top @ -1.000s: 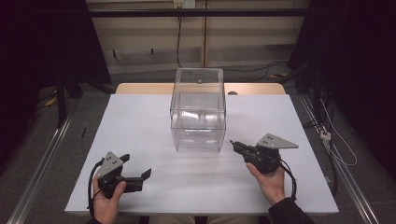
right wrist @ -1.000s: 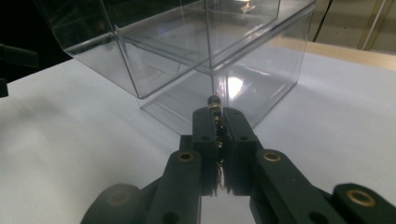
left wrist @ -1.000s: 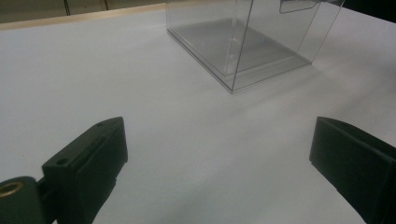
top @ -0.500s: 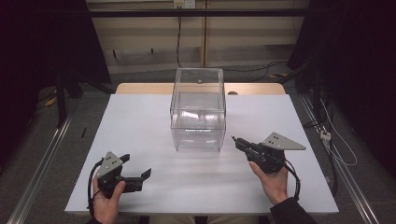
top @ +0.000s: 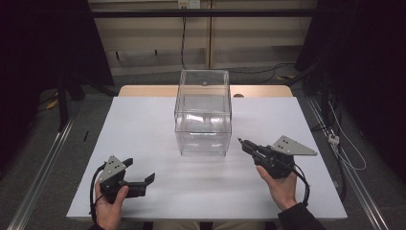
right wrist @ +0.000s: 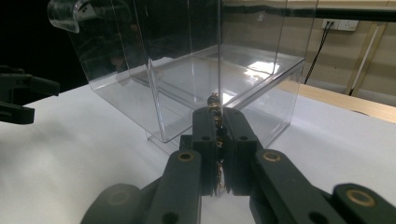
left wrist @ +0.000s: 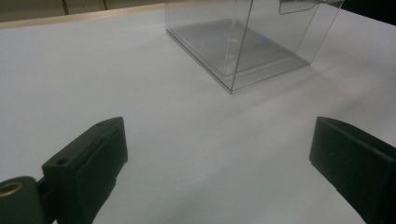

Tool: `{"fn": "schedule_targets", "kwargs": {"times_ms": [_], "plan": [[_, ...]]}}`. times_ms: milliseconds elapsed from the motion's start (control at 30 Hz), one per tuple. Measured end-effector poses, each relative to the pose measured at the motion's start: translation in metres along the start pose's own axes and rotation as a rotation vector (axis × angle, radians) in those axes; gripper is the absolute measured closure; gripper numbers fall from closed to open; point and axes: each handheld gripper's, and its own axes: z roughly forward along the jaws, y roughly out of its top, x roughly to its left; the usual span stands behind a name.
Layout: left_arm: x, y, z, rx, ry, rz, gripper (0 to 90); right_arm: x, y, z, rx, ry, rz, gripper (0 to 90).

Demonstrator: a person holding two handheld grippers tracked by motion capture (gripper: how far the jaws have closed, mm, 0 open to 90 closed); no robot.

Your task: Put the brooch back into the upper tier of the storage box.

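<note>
No brand, label or readable writing on the clear box (top: pixel 203 115), the grippers or the bench (top: pixel 143 120); clear box stands upright at mid-bench, a small curved clear tab at its upper edge in the right gripper view; its longer side seems to run away from the person, though the high view leaves that uncertain.

Right gripper (top: pixel 241 142) held low over the bench just beside the box's near right corner, its long axis pointing left and away toward that corner; fingers (right wrist: pixel 204 135) clenched together on a small beaded, brownish-gold thing (right wrist: pixel 214 103) that sticks out past the tips, too small to identify; it sits just before the box's corner edge, contact not clear.

Left gripper (top: pixel 140 173) at the near left of the bench, well apart from the box, pointing right; fingers (left wrist: pixel 91 156) released, spread wide, bare bench between them.
</note>
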Motion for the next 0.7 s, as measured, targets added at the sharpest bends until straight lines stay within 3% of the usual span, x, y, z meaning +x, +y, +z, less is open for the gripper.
{"fn": "schedule_targets", "kwargs": {"times_ms": [700], "plan": [[0.0,0.0,0.001,0.004,-0.002,-0.005,4.1,0.001,0.02,-0.011,-0.078,-0.019,-0.023,85.0]]}}
